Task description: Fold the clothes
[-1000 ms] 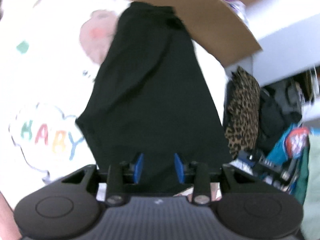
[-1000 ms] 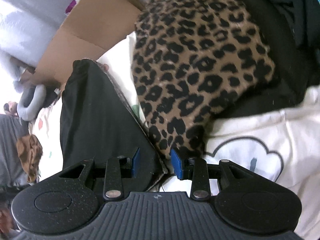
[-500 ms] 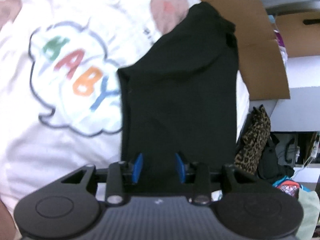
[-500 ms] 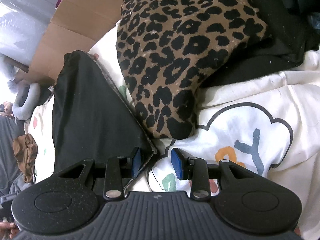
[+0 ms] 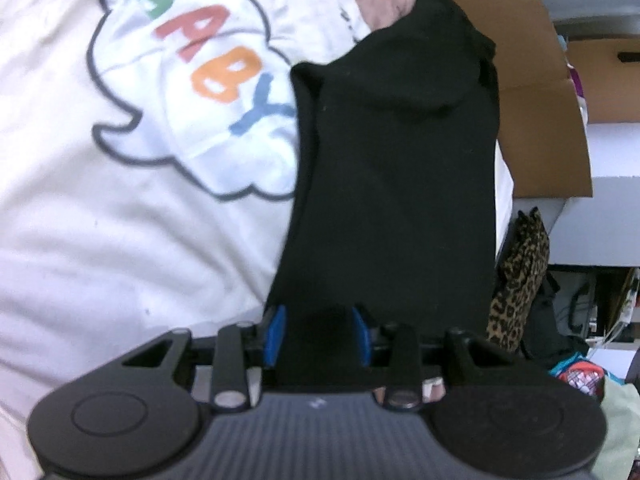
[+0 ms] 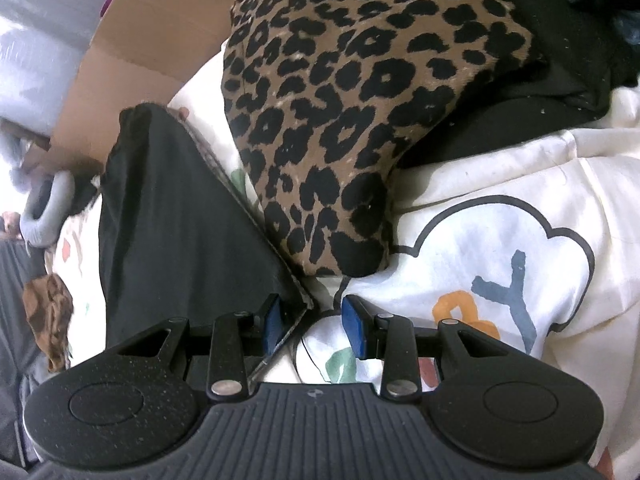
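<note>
Left gripper (image 5: 316, 334): you've got the black garment (image 5: 392, 184) running straight in between your blue pads (image 5: 275, 332); the cloth fills the whole gap, so you're clenched on its near edge.

Black garment, left wrist view: it stretches away from your gripper as one long dark panel, its far end bunched just in front of the cardboard box (image 5: 536, 92).

Black garment vs. the quilt: it lies over the white quilt (image 5: 120, 240), its left edge covering the right side of the printed cloud with the coloured letters (image 5: 216, 60).

Right gripper (image 6: 310, 330): your jaws stand partly apart. The garment's corner (image 6: 296, 300) sits against the left pad (image 6: 272, 326), while the right pad (image 6: 354, 330) has bare quilt behind it. I cannot tell whether you're truly pinching that corner or only touching it.

Black garment, right wrist view (image 6: 176, 216): it spreads up and to the left of your gripper, a thin pale edge showing along its right side.

Leopard-print garment (image 6: 352, 100): piled just right of the black garment, above your right gripper, resting on the quilt (image 6: 560, 184) at the edge of a printed cloud (image 6: 500, 256).

Dark clothes (image 6: 560, 60): heaped behind the leopard print, to its right.

Cardboard box, right wrist view (image 6: 160, 28): beyond the black garment's far end.
</note>
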The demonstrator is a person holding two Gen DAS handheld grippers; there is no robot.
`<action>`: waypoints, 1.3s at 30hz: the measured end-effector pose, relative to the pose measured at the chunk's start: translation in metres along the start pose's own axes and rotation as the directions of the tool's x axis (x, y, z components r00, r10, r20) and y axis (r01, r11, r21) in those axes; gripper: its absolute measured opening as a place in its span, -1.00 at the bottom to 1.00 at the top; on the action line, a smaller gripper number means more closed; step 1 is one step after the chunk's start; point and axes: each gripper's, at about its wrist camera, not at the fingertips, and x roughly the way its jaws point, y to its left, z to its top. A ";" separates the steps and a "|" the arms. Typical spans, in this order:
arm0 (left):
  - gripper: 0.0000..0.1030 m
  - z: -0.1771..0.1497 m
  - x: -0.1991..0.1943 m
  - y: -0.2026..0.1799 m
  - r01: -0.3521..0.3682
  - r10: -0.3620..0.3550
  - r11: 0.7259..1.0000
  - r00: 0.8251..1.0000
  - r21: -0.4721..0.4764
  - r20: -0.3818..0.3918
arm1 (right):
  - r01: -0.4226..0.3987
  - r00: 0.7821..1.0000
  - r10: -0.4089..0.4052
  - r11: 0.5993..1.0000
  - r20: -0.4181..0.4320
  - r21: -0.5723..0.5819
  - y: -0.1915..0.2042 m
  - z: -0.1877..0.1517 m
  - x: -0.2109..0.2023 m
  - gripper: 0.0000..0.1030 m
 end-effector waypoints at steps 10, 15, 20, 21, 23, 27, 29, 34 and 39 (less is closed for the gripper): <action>-0.14 -0.015 -0.004 0.013 -0.015 0.014 1.000 0.999 -0.020 -0.033 | -0.005 1.000 0.005 1.000 0.001 -0.001 0.000 -0.001 0.002 -0.22; -0.07 -0.014 -0.007 0.018 -0.003 0.003 1.000 0.999 -0.008 -0.040 | -0.008 1.000 0.008 1.000 0.006 0.004 -0.003 -0.004 0.000 -0.23; 0.00 0.005 0.000 0.030 0.038 -0.036 0.998 0.998 0.042 -0.060 | -0.005 1.000 0.005 1.000 -0.003 0.021 -0.003 -0.006 -0.002 -0.23; -0.01 0.008 0.001 0.031 0.052 -0.049 0.997 0.997 0.054 -0.062 | -0.002 1.000 0.002 1.000 -0.007 0.018 -0.002 -0.007 -0.002 -0.23; -0.03 0.013 0.002 0.029 0.062 -0.058 0.995 0.997 0.073 -0.057 | 0.002 1.000 -0.002 1.000 -0.015 0.010 -0.001 -0.007 -0.003 -0.23; -0.01 0.025 0.008 0.032 0.114 -0.111 0.991 0.993 0.063 -0.051 | 0.004 1.000 -0.004 1.000 -0.023 0.006 0.000 -0.007 -0.002 -0.23; -0.01 0.031 0.010 0.036 0.143 -0.140 0.988 0.989 0.051 -0.056 | 0.006 1.000 -0.005 1.000 -0.024 0.011 0.000 -0.006 -0.001 -0.23; -0.03 0.032 0.009 0.038 0.178 -0.178 0.984 0.981 0.003 -0.082 | 0.005 1.000 -0.005 1.000 -0.024 0.015 -0.001 -0.007 -0.001 -0.23; -0.04 0.003 -0.001 0.049 0.210 -0.211 0.977 0.966 -0.023 -0.146 | -0.005 1.000 0.006 1.000 -0.018 0.025 -0.003 -0.008 0.000 -0.23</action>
